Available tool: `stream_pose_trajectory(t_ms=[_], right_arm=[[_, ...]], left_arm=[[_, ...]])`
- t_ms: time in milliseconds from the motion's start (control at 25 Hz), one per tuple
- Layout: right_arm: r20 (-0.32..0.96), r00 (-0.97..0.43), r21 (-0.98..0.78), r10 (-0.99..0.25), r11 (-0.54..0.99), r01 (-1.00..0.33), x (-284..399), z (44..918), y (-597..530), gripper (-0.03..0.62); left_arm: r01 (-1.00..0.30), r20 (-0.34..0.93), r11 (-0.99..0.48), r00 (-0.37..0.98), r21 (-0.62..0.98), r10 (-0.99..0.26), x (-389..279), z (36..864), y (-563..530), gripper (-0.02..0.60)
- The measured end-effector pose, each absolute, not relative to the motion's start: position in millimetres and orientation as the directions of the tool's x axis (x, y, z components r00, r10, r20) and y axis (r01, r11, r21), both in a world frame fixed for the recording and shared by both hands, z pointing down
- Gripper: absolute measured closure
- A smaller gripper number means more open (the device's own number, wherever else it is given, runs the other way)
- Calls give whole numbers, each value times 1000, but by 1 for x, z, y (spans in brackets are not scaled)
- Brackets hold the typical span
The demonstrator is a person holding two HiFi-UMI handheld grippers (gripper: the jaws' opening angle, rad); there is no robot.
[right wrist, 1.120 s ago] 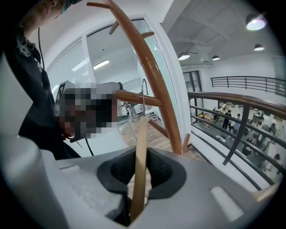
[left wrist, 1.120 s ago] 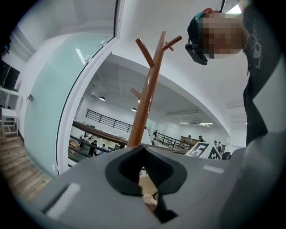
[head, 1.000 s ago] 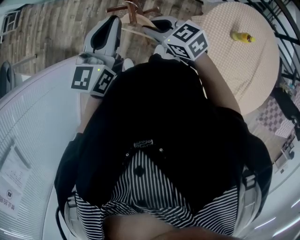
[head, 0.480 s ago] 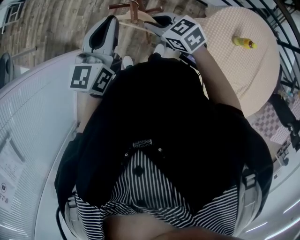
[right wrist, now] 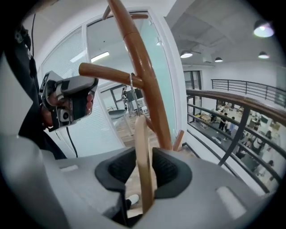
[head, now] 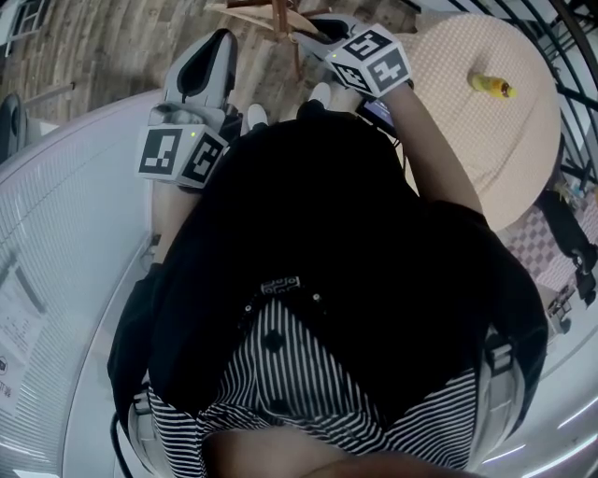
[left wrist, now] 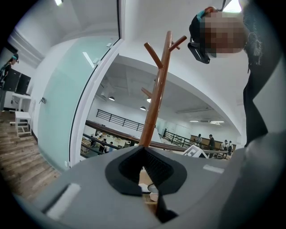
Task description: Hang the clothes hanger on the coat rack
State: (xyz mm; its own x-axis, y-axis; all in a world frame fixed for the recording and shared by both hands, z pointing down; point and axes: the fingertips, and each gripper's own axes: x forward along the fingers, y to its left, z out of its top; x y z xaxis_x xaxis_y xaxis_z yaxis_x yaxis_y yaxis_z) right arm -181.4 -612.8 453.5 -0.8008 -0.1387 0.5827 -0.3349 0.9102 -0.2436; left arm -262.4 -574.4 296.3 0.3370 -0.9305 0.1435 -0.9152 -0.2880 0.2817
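The brown wooden coat rack rises right in front of my right gripper. The pale wooden hanger stands on edge between that gripper's jaws, its wire hook over a side branch. The jaws are opening, and a gap shows beside the hanger at the left pad. My left gripper points at the rack's pole from a little way off; its tips meet with nothing between them. In the head view both grippers, left and right, reach toward the rack.
A round beige table with a yellow bottle stands to the right. A white curved partition runs along the left. A dark railing lies beyond the rack. Wooden floor lies below.
My right gripper has shifted a little toward the rack with the hanger. The left gripper has stayed where it was.
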Motion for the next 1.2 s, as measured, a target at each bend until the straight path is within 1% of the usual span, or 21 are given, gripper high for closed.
stream_pose_trajectory(t_ms=[40,320,560,720,920,960,1040,1080,1200], right_arm=[[568,-810,-258,-144,903,-342,-182,452,-614,488],[519,-826,-288,-219,865,-410,-186,442,-619,450],[451,-828,-349,-334,788,-507,-166,423,-624,448],[437,-796,-353,-419,734,-580,-145,417,-631,448],[406,-743,-343,-531,666,-663,-139,398,-607,450],[399,-730,-333,-555,654,-679,-138,394,-602,455],[379,-714,-313,-589,645,-698,-138,383,-590,487],[368,-712,-303,-599,646,-700,-140,377,-583,522],[347,-699,-277,-625,644,-713,-147,355,-562,591]], left_arm=[[-915,144,-287,337,283,-930,-265,296,-573,578],[-902,149,-303,360,307,-921,-281,298,-559,578],[-877,129,-360,416,317,-900,-288,299,-549,578],[-856,117,-394,452,334,-884,-292,298,-550,578],[-828,91,-452,505,331,-858,-305,291,-528,578],[-820,88,-466,519,331,-850,-305,291,-525,578],[-804,77,-496,546,328,-834,-305,289,-520,578],[-798,71,-510,557,321,-827,-305,287,-518,578],[-786,62,-545,584,291,-809,-307,283,-506,578]])
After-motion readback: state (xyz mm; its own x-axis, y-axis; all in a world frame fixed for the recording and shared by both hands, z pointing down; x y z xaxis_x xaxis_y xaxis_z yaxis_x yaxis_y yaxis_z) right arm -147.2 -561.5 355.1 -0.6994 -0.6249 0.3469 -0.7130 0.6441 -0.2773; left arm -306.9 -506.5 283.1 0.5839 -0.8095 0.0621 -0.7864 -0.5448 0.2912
